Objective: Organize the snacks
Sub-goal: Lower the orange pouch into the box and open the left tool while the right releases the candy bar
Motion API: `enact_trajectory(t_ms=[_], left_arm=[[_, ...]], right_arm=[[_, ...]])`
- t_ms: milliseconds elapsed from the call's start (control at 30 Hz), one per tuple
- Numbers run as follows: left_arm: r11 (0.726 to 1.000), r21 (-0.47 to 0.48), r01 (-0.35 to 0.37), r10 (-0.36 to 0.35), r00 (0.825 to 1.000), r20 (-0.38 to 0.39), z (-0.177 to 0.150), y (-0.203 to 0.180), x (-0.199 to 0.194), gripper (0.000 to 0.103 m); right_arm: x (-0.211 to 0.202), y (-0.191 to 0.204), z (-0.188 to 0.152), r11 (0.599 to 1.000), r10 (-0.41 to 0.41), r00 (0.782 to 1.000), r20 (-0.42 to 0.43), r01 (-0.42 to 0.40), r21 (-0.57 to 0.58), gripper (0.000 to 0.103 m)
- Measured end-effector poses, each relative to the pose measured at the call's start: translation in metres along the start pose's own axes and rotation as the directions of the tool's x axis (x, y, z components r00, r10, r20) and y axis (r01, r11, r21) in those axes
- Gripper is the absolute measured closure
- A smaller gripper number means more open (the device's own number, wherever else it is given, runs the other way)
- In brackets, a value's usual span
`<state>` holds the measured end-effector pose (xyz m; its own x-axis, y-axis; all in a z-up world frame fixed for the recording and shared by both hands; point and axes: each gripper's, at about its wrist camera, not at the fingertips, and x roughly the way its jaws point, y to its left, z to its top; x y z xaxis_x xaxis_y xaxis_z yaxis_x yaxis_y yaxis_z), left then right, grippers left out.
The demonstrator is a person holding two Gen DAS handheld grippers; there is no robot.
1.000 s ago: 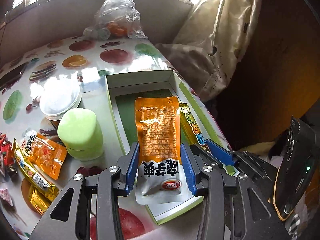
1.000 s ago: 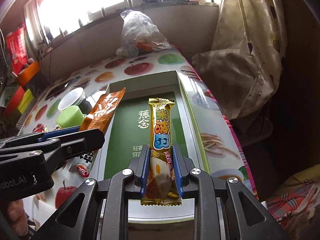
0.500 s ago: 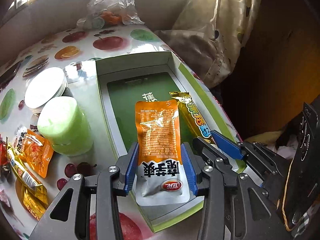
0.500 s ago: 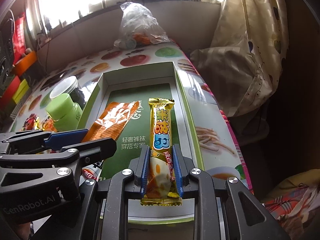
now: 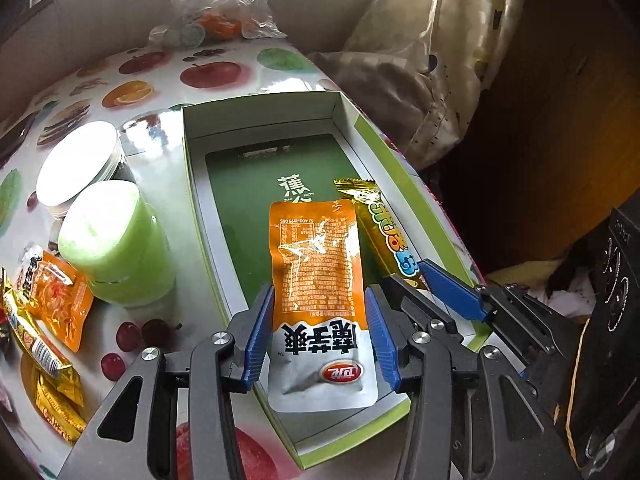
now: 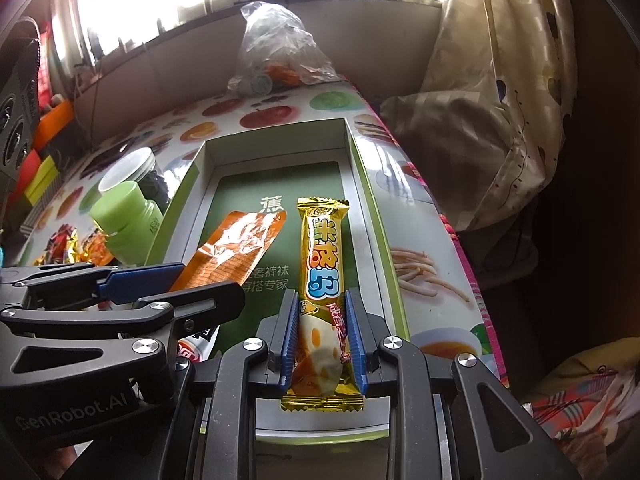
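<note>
A shallow box (image 5: 264, 116) with green outer walls and a green floor sits on the fruit-print table; it also shows in the right wrist view (image 6: 376, 216). My left gripper (image 5: 318, 332) is shut on an orange and white snack pouch (image 5: 316, 268), held low over the box's near end. My right gripper (image 6: 322, 336) is shut on a long gold snack bar (image 6: 322, 264), held over the box's right side. The pouch (image 6: 236, 252) and the left gripper's fingers (image 6: 136, 276) show in the right wrist view. The bar (image 5: 384, 228) and the right gripper's fingers (image 5: 452, 292) show in the left wrist view.
A green jar (image 5: 116, 248) and a white-lidded jar (image 5: 80, 164) stand left of the box. Several loose snack packets (image 5: 52, 300) lie at the table's left front. A clear plastic bag (image 5: 224, 4) sits at the far end. A curtain (image 5: 432, 52) hangs right of the table.
Both grippers have moved down and forward over the box with their snacks. The pouch and the bar now sit lower, side by side above the green floor.
</note>
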<state>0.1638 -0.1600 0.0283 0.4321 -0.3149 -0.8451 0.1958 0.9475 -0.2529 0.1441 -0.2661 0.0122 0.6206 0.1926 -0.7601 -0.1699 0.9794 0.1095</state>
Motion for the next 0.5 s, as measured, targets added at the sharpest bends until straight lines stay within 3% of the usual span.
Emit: enact_trajectory(t_ms=[233, 500], left_arm=[[1.000, 0.009, 0.003, -0.003, 1.000, 0.005, -0.002, -0.003, -0.006, 0.052], [1.000, 0.005, 0.013, -0.013, 0.999, 0.036, -0.004, -0.002, -0.021, 0.052]], right_arm=[[-0.005, 0.005, 0.000, 1.000, -0.016, 1.000, 0.012, 0.017, -0.017, 0.065], [-0.018, 0.004, -0.003, 0.999, -0.033, 0.999, 0.027, 0.034, -0.016, 0.064]])
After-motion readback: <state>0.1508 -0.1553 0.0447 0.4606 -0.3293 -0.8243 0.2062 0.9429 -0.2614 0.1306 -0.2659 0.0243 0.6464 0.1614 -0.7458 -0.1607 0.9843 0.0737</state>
